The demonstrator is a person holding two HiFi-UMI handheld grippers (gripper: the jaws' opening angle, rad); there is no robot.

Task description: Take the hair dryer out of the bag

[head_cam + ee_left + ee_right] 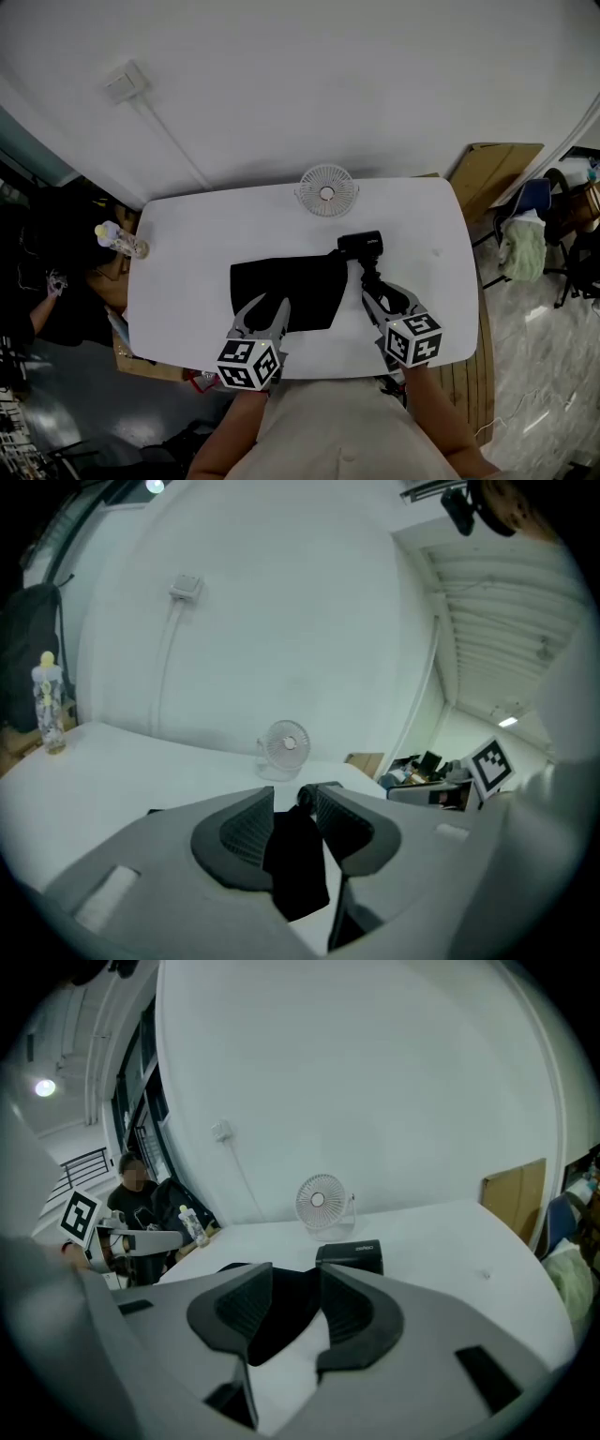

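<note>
Dryer [360, 246]: it lies on the table [187, 281], outside the bag [281, 291]. Its head is just beside the bag's far right corner and its handle runs back toward us. No part of it sits inside the bag, so we judge the extraction itself done.

Bag: flat and limp at mid-table, as an emptied pouch would lie. Nothing pins it down.

Right gripper [295, 1269]: it hovers near the end of the handle and points at the dryer. The jaws are moderately apart. Through the gap its own view shows only bag and bare table, with the dryer's head beyond the tips. The pads press on nothing.

Left gripper [293, 794]: it hovers over the bag's near edge, aimed toward the fan [326, 190]. Its jaws are narrower than the right's and partly open. Black cloth fills most of the gap. We read this as the bag lying on the table below, not a pinched fold, though the view is too dark there to rule out a pad brushing it.

We take it both grippers hang clear of the table because steadying the bag and drawing out the dryer now call for no grip.
</note>
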